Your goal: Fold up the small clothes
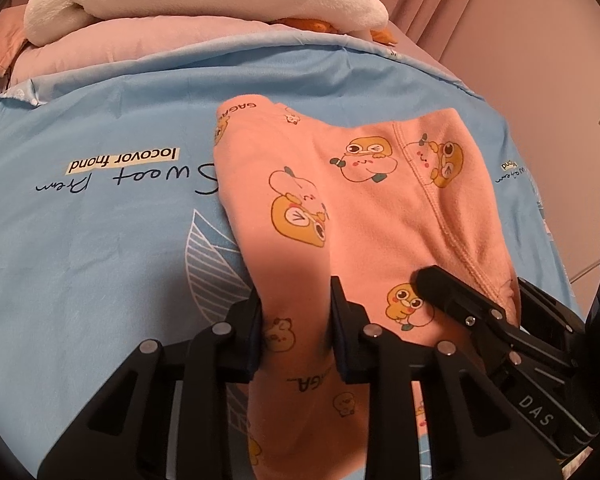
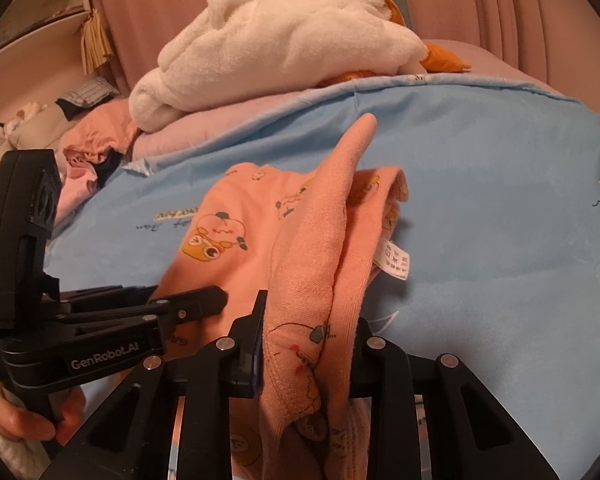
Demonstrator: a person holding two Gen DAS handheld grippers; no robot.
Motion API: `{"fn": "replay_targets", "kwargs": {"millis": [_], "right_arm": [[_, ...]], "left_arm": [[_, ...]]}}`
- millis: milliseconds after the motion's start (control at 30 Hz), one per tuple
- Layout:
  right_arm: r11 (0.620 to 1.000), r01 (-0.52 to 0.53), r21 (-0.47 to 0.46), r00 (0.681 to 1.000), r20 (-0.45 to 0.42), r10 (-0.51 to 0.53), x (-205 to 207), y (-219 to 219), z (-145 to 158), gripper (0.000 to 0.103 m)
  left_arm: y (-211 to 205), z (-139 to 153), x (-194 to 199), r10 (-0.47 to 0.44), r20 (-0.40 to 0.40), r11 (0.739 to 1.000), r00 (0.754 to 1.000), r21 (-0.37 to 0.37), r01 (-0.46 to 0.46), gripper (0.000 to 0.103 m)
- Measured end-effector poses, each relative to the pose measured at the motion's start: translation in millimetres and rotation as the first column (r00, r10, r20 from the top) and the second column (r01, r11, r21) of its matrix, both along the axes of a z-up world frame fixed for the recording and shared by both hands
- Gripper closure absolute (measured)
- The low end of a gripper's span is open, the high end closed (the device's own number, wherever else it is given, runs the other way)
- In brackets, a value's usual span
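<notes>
1. I have the left gripper [image 1: 296, 320] clamped on a bunched fold of the pink garment [image 1: 340, 200]; both of its jaws press against the cloth at the near edge of the left wrist view.
2. I have the right gripper [image 2: 308, 344] clamped on another gathered part of the pink garment [image 2: 308, 240]. The cloth passes between the jaws and rises beyond them in a raised ridge that ends in a pointed tip.
3. The pink garment, printed with cartoon figures, lies on the blue blanket [image 1: 100, 240] that covers the bed, with its near portion held by both grippers.
4. The two grippers sit just beside each other: the right one enters the left wrist view at near right, its upper finger touching the cloth.
5. A white care label [image 2: 396, 260] hangs from the garment's right edge.
6. A white plush towel [image 2: 280, 52] rests on a folded pink quilt [image 1: 120, 44] at the far side of the bed.
</notes>
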State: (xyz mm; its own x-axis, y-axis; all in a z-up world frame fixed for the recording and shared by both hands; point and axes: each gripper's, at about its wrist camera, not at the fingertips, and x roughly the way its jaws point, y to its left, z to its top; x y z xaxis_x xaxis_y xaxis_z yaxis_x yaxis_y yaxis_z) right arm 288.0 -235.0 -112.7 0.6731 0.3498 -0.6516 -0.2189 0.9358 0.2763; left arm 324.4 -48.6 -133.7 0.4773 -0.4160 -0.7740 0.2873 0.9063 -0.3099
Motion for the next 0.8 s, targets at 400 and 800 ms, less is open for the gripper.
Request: {"fn": "replay_targets", "kwargs": {"millis": [400,800], "right_arm": [[1.0,-0.002,0.015,1.0,0.016,0.001,-20,2,14,0.073],[1.0,-0.026,0.001,0.998,0.064,0.026,-68,2,44,0.073]], "left_arm": [[1,20,-25,-0.005,0.021,1.0,1.0,0.001,0.005,0.077],[5,48,-85,-0.015,0.063,1.0,0.998,0.003,0.015,0.077]]}}
